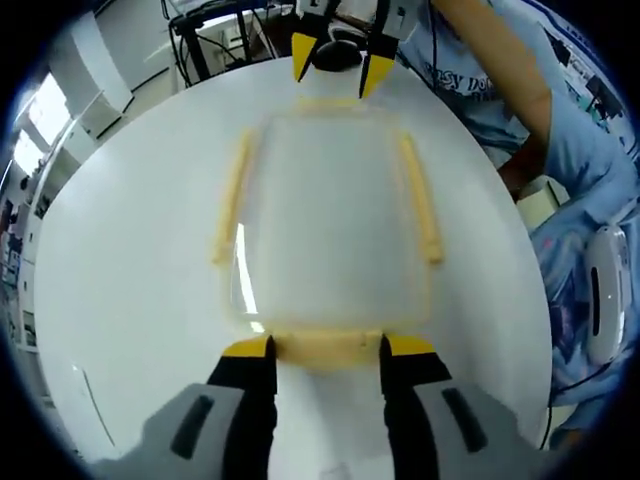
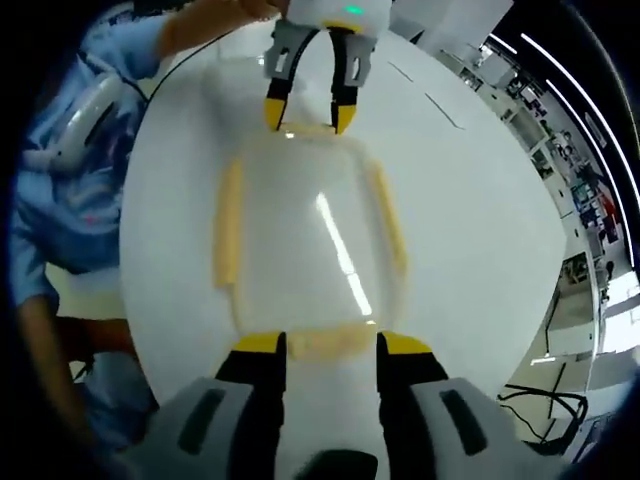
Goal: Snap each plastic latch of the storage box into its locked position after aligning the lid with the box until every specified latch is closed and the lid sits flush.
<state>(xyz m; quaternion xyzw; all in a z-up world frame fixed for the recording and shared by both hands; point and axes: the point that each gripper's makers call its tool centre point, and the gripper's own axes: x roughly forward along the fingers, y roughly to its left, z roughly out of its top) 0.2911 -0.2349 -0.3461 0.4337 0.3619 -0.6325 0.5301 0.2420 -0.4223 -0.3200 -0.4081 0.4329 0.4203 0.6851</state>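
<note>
With each spread-jawed gripper, left [image 1: 325, 347] and right [image 2: 328, 343], straddling an end latch [image 1: 328, 347] of the storage box [image 1: 330, 215], both should be pressed evenly.

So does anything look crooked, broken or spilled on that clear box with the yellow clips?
Nothing stands out. The storage box sits square on the white table, lid in place, with a yellow latch on each side. The left gripper and right gripper each straddle an end latch, jaws open. Whether the latches are fully snapped is unclear.
</note>
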